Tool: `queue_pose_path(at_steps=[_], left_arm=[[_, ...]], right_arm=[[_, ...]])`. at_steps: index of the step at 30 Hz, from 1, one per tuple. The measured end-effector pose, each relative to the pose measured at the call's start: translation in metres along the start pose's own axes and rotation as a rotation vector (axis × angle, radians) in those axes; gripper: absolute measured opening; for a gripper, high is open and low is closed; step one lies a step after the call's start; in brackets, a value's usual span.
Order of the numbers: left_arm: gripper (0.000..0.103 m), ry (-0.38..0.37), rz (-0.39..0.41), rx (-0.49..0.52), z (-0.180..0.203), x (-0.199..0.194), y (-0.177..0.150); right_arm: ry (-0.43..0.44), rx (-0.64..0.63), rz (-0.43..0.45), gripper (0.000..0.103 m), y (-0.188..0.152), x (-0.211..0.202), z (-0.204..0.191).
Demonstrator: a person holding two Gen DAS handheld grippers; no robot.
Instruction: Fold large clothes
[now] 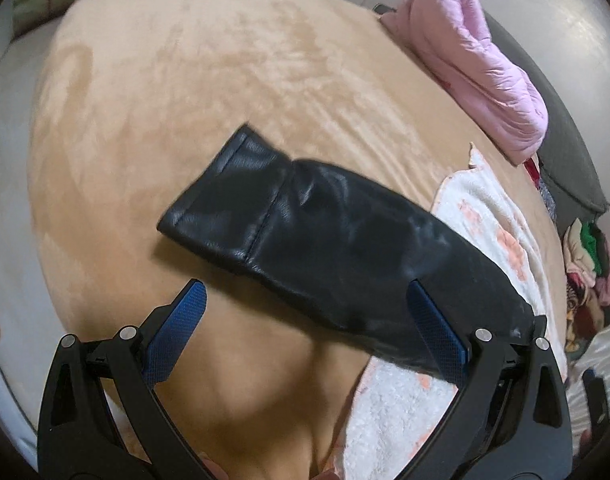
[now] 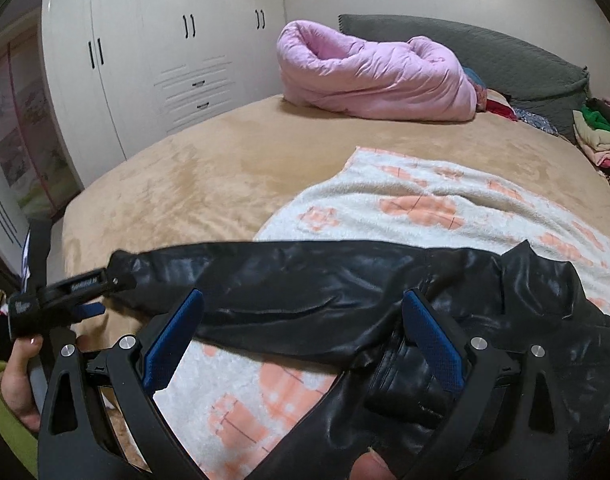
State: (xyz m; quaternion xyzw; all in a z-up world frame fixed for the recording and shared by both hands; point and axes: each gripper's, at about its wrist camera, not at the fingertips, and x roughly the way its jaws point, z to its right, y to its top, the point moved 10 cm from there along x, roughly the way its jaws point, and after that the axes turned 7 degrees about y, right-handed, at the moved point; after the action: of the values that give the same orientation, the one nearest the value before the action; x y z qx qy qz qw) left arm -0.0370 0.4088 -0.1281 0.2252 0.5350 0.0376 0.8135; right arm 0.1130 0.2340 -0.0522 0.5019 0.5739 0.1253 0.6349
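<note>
A black leather jacket (image 2: 485, 320) lies on a white and orange blanket (image 2: 425, 200) spread over the bed. One sleeve (image 2: 289, 284) stretches left off the blanket. My right gripper (image 2: 303, 294) hovers open just above the jacket, its blue pads (image 2: 173, 340) set wide on either side of the sleeve's base. In the left wrist view the sleeve (image 1: 305, 220) runs diagonally, with its cuff (image 1: 225, 188) pointing up-left. My left gripper (image 1: 305, 286) is open. The sleeve crosses behind its right finger (image 1: 437, 332), and nothing is pinched. The left gripper (image 2: 77, 292), held by a hand (image 2: 17, 384), shows beside the cuff.
The bed has a beige plush cover (image 1: 185, 80). A rolled pink quilt (image 2: 369, 72) lies near the grey headboard (image 2: 485, 52). A pile of mixed clothes (image 2: 601, 132) sits at the far right. White wardrobes (image 2: 165, 60) stand beyond the bed's left side.
</note>
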Motion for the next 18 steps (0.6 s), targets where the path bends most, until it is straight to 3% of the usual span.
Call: queue_pose_path(at_steps=[3,6,7,8,9,10,11,14,18], left_arm=[[0.093,-0.025,-0.039,-0.065,-0.009,0.017,-0.003],[0.092,-0.080,-0.011,-0.095,-0.011,0.021,0.003],[0.079,-0.092,-0.002,-0.093,-0.009,0.021,0.006],[0.046,-0.092,0.008,-0.082,-0.008,0.021,0.008],[0.035,-0.077,0.011,-0.073,-0.007,0.021,0.010],[0.029,-0.083,0.017,-0.069,-0.006,0.020,0.011],[0.017,-0.115,0.037,-0.065,-0.003,0.014,0.013],[0.004,-0.165,0.116,-0.013,0.013,-0.010,0.023],[0.002,-0.223,0.190,0.042,0.039,-0.047,0.031]], right_arm=[[-0.017,0.000,-0.020,0.099,-0.012,0.003,0.005],[-0.026,0.049,-0.026,0.099,-0.025,0.000,0.019],[-0.027,0.068,-0.028,0.099,-0.028,-0.001,0.024],[-0.030,0.079,-0.030,0.099,-0.030,-0.001,0.028],[-0.041,0.094,-0.034,0.099,-0.035,-0.003,0.035],[-0.051,0.102,-0.034,0.099,-0.037,-0.005,0.040],[-0.059,0.110,-0.033,0.099,-0.040,-0.007,0.044],[-0.077,0.143,-0.035,0.099,-0.049,-0.015,0.061],[-0.087,0.204,-0.016,0.099,-0.057,-0.031,0.084]])
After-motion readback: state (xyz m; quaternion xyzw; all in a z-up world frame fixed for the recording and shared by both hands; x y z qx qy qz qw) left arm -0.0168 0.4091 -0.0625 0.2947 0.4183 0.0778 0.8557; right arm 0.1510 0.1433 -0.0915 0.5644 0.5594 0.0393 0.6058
